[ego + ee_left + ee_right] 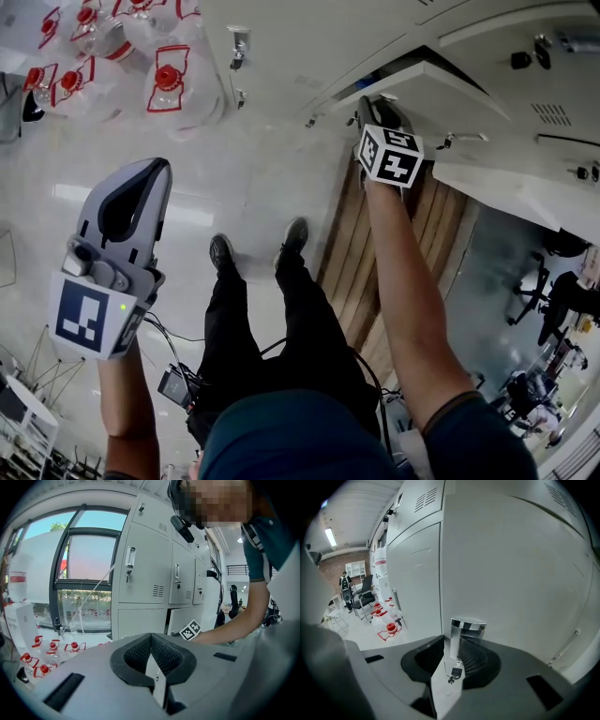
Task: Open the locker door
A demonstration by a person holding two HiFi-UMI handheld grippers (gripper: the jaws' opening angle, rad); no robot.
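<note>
The grey locker door (427, 80) stands swung partly out from the row of lockers. Its chrome handle (467, 627), with a small key (453, 673) hanging under it, sits between the pads of my right gripper (457, 645), which is shut on it. In the head view the right gripper (377, 108) reaches up to that door edge. My left gripper (150, 173) hangs apart at the left, over the floor, with its jaws together and nothing in them; the left gripper view shows the same closed tips (151, 637).
More grey lockers (140, 569) line the wall beside a large window (89, 573). Several red-capped water bottles (164, 80) lie on the floor at upper left. Wooden boards (394, 272) run under the right arm. Office chairs (544, 291) stand at the right.
</note>
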